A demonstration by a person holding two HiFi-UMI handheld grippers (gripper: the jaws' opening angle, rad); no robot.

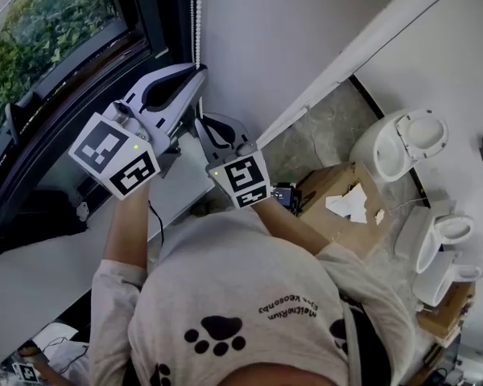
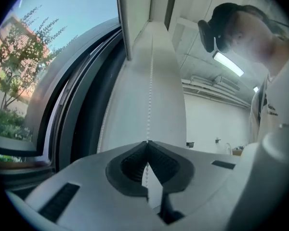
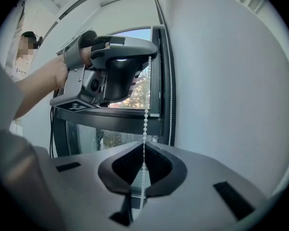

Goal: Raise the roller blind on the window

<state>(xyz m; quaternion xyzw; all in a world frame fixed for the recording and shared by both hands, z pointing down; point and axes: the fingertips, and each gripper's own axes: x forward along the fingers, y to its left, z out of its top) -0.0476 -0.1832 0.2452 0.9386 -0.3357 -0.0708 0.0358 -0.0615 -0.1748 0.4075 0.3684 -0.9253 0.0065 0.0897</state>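
Left gripper: your left gripper point(image 1: 197, 72) is the higher of the two, up beside the window. Its jaws are clenched on the white plastic bead chain point(image 1: 196, 14), tips pressed together with the beads running through them point(image 2: 147, 142).
Right gripper: your right gripper point(image 1: 201, 123) sits just below the left one, on the same strand. Its jaws are also closed tight on the chain, which enters at the tips point(image 3: 144, 146) and shows again in the gap behind them.
Bead chain: it hangs straight down along the right edge of the dark window frame point(image 1: 80, 79), close to the white wall point(image 1: 306, 22). Between your two grippers it runs taut and vertical point(image 3: 145, 119). A second strand point(image 3: 171, 81) hangs farther off, right against the frame.
Roller blind: a pale flat panel point(image 2: 135, 18) stands at the top of the window in the left gripper view. You cannot tell from here whether it is the blind's cloth. The glass that shows lower down is uncovered, with green shrubs point(image 1: 56, 22) and trees outside.
Your hands: your left hand point(image 3: 74, 57) wraps the left gripper's handle, forearm reaching in from the left.
Near side: a white sill point(image 1: 64, 256) runs under the window.
Right side of the room: an open brown cardboard box point(image 1: 338, 207) sits on the floor, with white ceramic toilet bowls point(image 1: 402, 143) beside it along the wall.
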